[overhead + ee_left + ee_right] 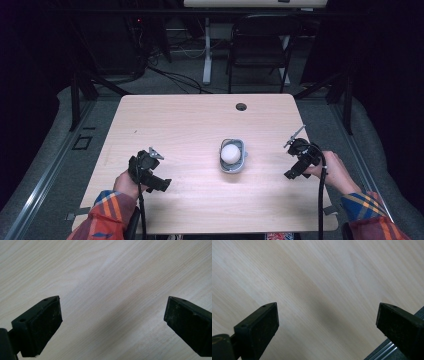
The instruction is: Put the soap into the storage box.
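Observation:
A small grey container (pixel 233 156) with a white round ball (pixel 230 152) in it sits on the light wooden table (pixel 190 125), a little right of centre. My left gripper (pixel 159 183) is held low over the table's front left, well away from the container. Its jaws stand wide apart over bare wood in the left gripper view (pixel 113 308). My right gripper (pixel 294 172) hovers near the table's right edge, to the right of the container. It is open too, with nothing between its fingers (pixel 259 327).
A round cable hole (pixel 241 106) lies near the table's far edge. Beyond the table stand a black chair (pixel 260 47) and a white desk leg (pixel 207 55). The table's right edge and a metal rail (pixel 387 350) appear in the right gripper view.

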The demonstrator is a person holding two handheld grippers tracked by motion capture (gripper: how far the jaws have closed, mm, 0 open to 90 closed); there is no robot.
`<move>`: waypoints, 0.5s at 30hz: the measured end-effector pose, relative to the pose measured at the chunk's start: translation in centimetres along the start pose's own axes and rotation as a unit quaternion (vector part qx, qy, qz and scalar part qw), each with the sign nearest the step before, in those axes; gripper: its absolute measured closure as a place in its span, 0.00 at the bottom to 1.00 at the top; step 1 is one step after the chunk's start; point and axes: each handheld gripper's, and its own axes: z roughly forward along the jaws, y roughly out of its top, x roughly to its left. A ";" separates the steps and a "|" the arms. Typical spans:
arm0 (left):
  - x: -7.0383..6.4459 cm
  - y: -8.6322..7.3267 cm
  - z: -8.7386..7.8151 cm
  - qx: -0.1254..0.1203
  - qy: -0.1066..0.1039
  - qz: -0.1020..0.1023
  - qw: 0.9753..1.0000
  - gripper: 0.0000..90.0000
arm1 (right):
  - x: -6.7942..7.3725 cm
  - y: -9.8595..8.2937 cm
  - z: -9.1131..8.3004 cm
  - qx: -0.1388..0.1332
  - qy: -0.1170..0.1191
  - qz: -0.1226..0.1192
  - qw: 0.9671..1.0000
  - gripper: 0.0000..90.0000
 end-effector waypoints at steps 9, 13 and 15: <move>0.0 0.0 0.1 0.001 0.001 0.000 1.000 0.02 | 0.4 -2.2 1.9 0.014 -0.002 0.014 1.000 0.04; 0.0 0.0 0.1 0.001 0.001 0.000 1.000 0.02 | 0.5 -2.8 2.2 0.021 -0.001 0.012 1.000 0.04; 0.0 0.0 0.1 0.003 -0.001 0.001 1.000 0.02 | 0.8 -3.4 2.6 0.009 -0.001 0.025 1.000 0.04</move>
